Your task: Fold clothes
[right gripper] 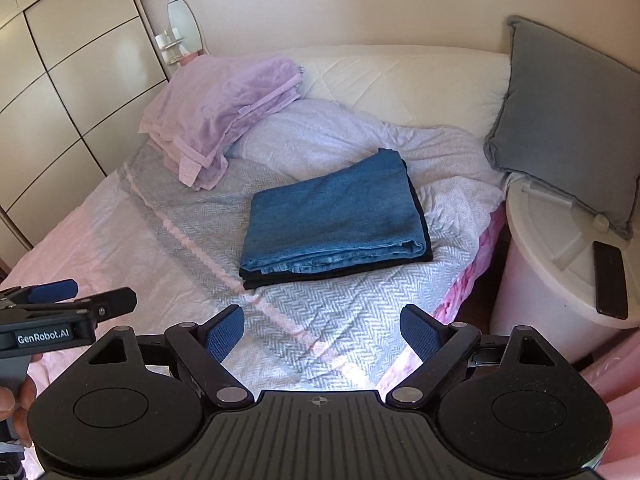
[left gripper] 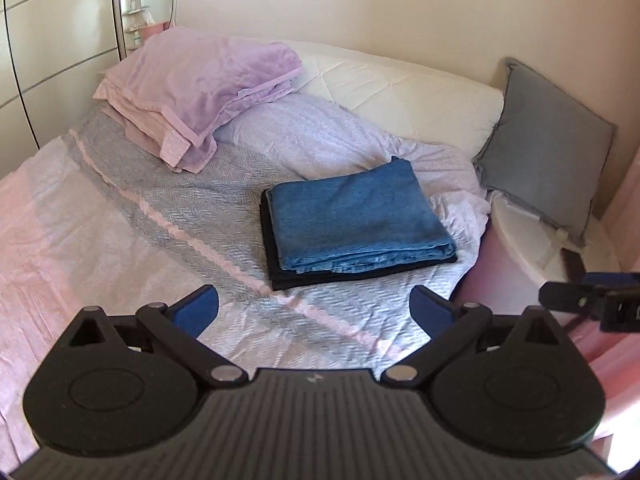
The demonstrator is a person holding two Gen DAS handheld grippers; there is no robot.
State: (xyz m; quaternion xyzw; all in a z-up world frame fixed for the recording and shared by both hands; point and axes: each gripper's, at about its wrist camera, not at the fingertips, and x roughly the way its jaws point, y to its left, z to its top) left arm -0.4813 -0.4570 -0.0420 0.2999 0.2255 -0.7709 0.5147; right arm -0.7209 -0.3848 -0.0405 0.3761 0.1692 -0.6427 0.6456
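On the side of the left gripper (right gripper: 100, 304), seen at the left edge of the right wrist view, white lettering reads "GenRobot.AI"; part of a hand (right gripper: 18, 404) shows just below it. No other writing can be read.

Both grippers hang above the near end of the bed (left gripper: 100, 220), and neither touches anything. From its own camera, the left gripper's blue-padded fingers (left gripper: 198, 308) stand spread wide with only bedspread between them. The right gripper (right gripper: 322, 332) is likewise spread wide and holds nothing.

Beyond both grippers, well apart from their fingertips, lies the folded blue garment (left gripper: 356, 216), toward the right side of the bed. It is a neat rectangle of denim-blue cloth, several layers showing at its near edge, stacked on a folded dark garment (left gripper: 288, 278) whose black border shows beneath it.

Left of the blue garment and farther up the bed, a pile of lilac cloth (left gripper: 208, 84) rests. Right of the blue garment, a grey cushion (left gripper: 548, 148) leans against the wall.
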